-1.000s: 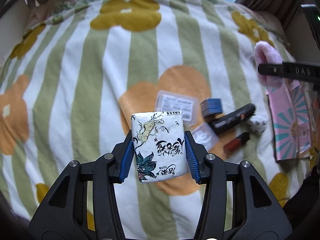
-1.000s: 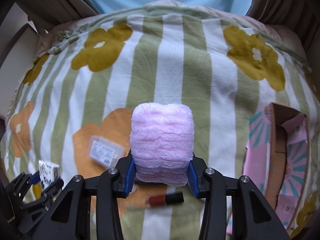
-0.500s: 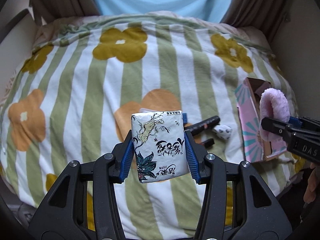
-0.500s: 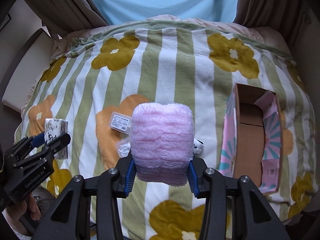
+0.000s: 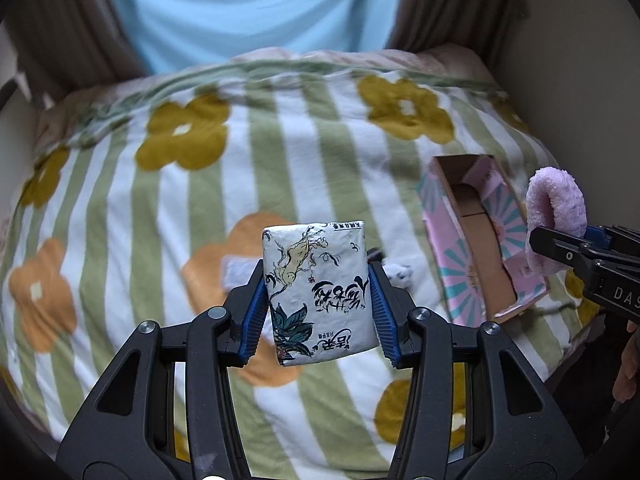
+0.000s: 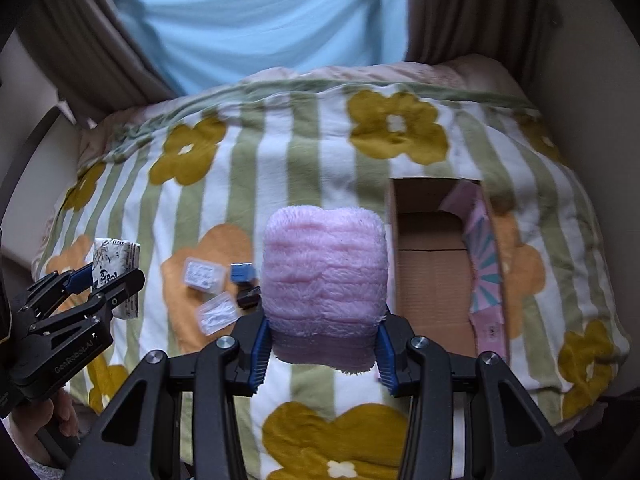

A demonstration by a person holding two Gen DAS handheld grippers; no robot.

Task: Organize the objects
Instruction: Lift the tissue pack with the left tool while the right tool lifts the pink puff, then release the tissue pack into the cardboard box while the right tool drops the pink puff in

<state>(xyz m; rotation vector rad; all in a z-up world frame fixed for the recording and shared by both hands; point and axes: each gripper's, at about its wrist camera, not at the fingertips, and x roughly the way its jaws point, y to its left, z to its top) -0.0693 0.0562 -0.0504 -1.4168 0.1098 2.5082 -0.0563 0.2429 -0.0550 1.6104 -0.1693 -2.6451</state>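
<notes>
Both claws have risen since a second ago, and the bed now lies farther below us, with the open box come fully into sight. We hold the left claw [image 5: 318, 296] clamped on a white tissue pack [image 5: 318, 290] printed with ink drawings, its blue pads [image 5: 256, 316] pressing both sides. We hold the right claw [image 6: 322, 344] closed on a fluffy pink headband [image 6: 325, 280], gripped low so that most of it stands above the pads. Both things hang in the air above the striped flower blanket [image 6: 200, 184]. On the blanket, left of the cardboard box [image 6: 432, 272], lie a labelled clear case [image 6: 203, 274], a small blue block [image 6: 242, 271], a dark tube [image 6: 248, 298] and a clear packet [image 6: 218, 314]. The box lies open with its pink patterned flap [image 6: 482, 252] on its right side, its brown inside bare. Beyond the box, at the bed's far edge, hang a light blue cloth [image 6: 256, 28] and brown curtains [image 6: 460, 16].
</notes>
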